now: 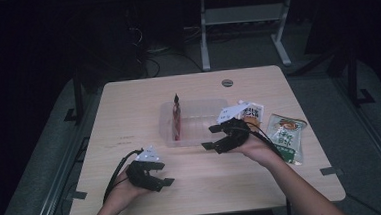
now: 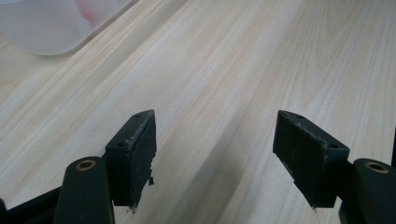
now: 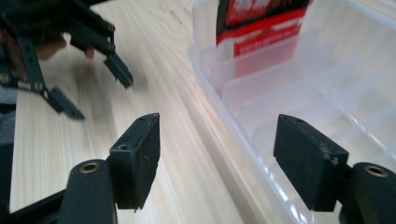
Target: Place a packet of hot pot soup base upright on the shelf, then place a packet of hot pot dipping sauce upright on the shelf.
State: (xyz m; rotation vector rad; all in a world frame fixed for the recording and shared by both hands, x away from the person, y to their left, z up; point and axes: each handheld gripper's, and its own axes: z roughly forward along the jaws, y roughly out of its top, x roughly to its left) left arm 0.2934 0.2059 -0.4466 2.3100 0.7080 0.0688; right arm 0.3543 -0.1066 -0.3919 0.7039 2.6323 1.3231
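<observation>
**Grippers empty beside the clear divided box**

Grippers, one in each hand, sit low over the pale wooden table (image 1: 129, 116). The right gripper (image 1: 219, 137) is at the near right corner of the clear plastic compartment box (image 1: 202, 129), which lies in the middle of the table. Its jaws stand well apart with nothing between them; in the right gripper view one jaw is over bare wood and the other over the box's near rim (image 3: 219, 126), so the rim runs through the gap without either pad pressing on it. No earlier picture is to hand, so only this spread stance can be told.

The left gripper (image 1: 162, 181) is near the table's near edge, to the left and well apart from the box. Its jaws are also wide open and empty, with only wood grain between them in the left gripper view, and a rounded corner of the box (image 2: 51, 28) far off at the upper left.

A red-and-dark snack packet (image 1: 177, 119) stands upright in the box's left compartment; its red and white print (image 3: 261, 23) shows through the clear dividers. Right of the box, on the table, lie a white-and-orange packet (image 1: 253, 111), just behind the right gripper, and a green-and-white packet (image 1: 285, 135) farther right.
</observation>
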